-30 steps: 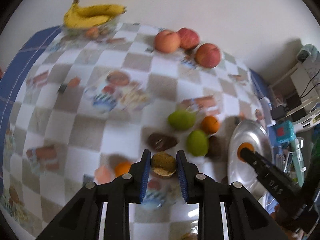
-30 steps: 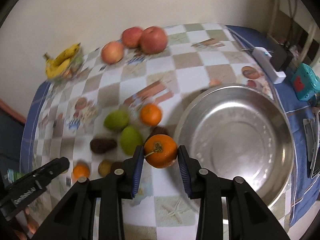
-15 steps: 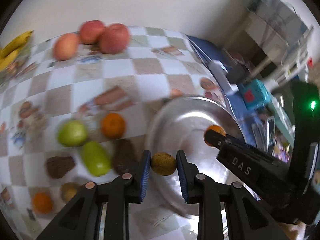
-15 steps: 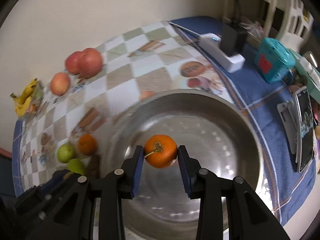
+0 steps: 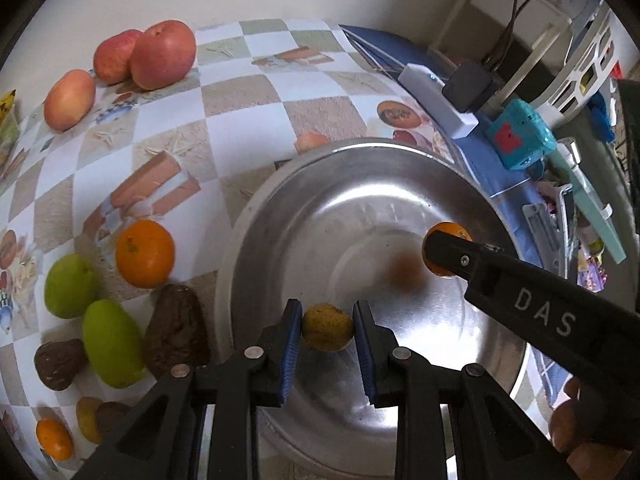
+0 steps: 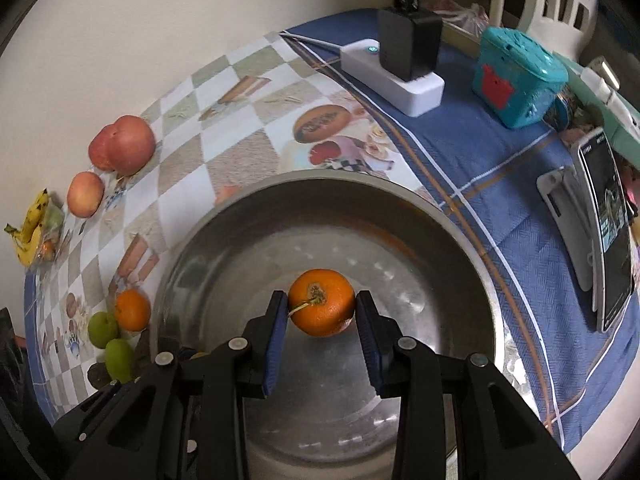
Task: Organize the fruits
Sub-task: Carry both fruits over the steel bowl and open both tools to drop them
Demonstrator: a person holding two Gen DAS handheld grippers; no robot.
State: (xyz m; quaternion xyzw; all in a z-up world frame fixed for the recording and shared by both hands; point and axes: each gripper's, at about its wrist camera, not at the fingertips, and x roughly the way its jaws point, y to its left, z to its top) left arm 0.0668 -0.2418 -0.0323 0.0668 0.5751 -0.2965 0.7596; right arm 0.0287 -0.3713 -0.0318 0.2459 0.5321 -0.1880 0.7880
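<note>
A big steel bowl (image 5: pixel 280 200) (image 6: pixel 460 248) stands on the checked tablecloth. My left gripper (image 5: pixel 327 330) is shut on a small yellow-brown fruit (image 5: pixel 327 327), held over the bowl's near-left part. My right gripper (image 6: pixel 321 308) is shut on an orange (image 6: pixel 322 308) with a stem, over the middle of the bowl. In the left wrist view one right finger (image 5: pixel 520 292) reaches in from the right and hides most of that orange (image 5: pixel 448 229).
Left of the bowl lie another orange (image 5: pixel 145 253), two green fruits (image 5: pixel 110 342), dark brown fruits (image 5: pixel 176 332) and small ones at the corner. Three apples (image 5: pixel 162 54) and bananas (image 6: pixel 32 226) sit by the wall. A power strip (image 6: pixel 394 78), teal box (image 6: pixel 518 66) and phone (image 6: pixel 608 228) lie right.
Both grippers swung right from the loose fruits to above the bowl, sank a little and rolled, each keeping its fruit.
</note>
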